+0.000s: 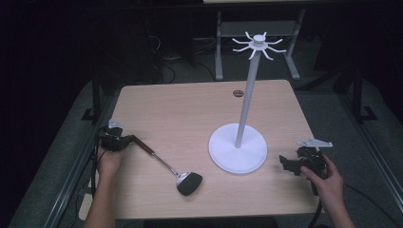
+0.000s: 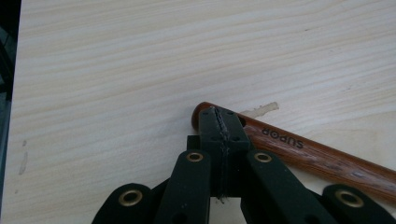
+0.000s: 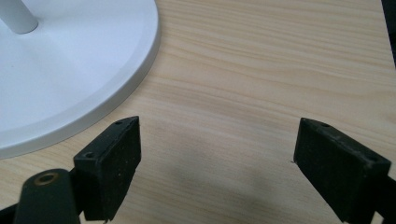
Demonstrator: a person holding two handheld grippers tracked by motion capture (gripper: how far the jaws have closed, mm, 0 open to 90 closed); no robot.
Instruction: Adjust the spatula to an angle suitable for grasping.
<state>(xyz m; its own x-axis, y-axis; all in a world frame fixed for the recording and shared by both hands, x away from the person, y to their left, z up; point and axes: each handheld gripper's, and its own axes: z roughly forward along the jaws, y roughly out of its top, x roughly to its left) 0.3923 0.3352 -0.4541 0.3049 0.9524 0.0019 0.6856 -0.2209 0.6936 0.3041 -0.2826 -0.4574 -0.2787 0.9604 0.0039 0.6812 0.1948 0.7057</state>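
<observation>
Glossy wooden ladle handle [image 2: 317, 151] (printed lettering), matt pale woodgrain table [image 2: 140, 70]

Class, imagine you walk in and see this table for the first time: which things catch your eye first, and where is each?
A tall white stand with hooked arms at its top rises from a round base right of the table's centre. A spatula with a wooden handle and dark head lies at the front left, its handle end under the closed left gripper. The right gripper sits open beside the base, holding nothing.
</observation>
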